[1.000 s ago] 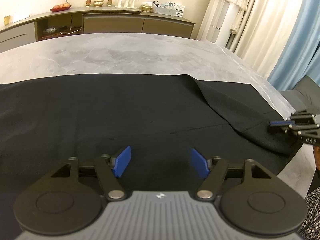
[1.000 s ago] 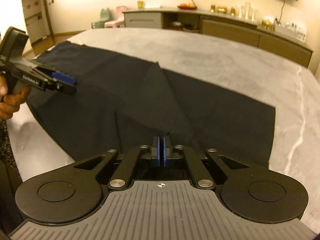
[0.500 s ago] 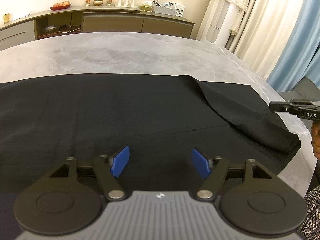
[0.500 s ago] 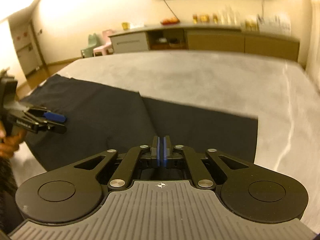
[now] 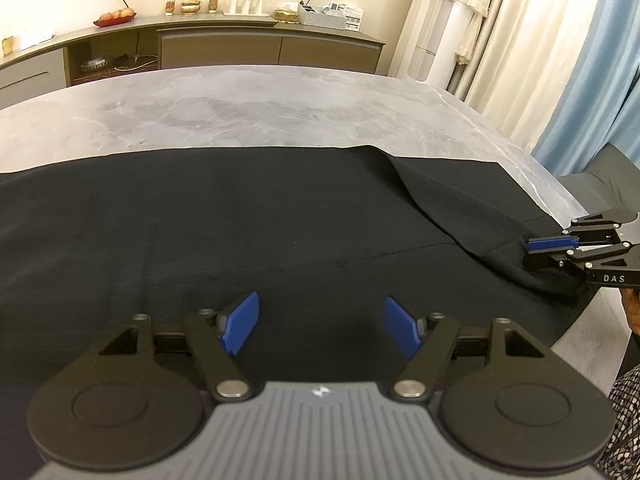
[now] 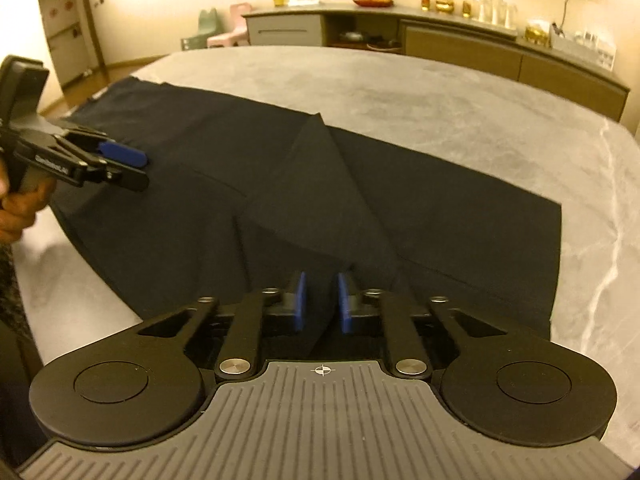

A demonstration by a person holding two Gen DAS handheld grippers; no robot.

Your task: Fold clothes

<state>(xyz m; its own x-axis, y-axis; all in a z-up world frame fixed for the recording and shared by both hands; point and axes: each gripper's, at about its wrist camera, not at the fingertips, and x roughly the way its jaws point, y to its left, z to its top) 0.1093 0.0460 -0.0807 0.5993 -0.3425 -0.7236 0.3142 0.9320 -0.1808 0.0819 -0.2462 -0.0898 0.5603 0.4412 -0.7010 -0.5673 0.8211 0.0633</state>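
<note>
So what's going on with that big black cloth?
A person is folding a black cloth spread on a grey table, with a gripper in each hand. The right gripper has just been closing its jaws on a fold at the cloth's near edge, and the fabric is pinched between them. The left gripper hangs open over the cloth, holding nothing.

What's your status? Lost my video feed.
Left gripper open, above black garment. Right gripper jaws just been closing, pinching garment edge. Nothing in the way.
</note>
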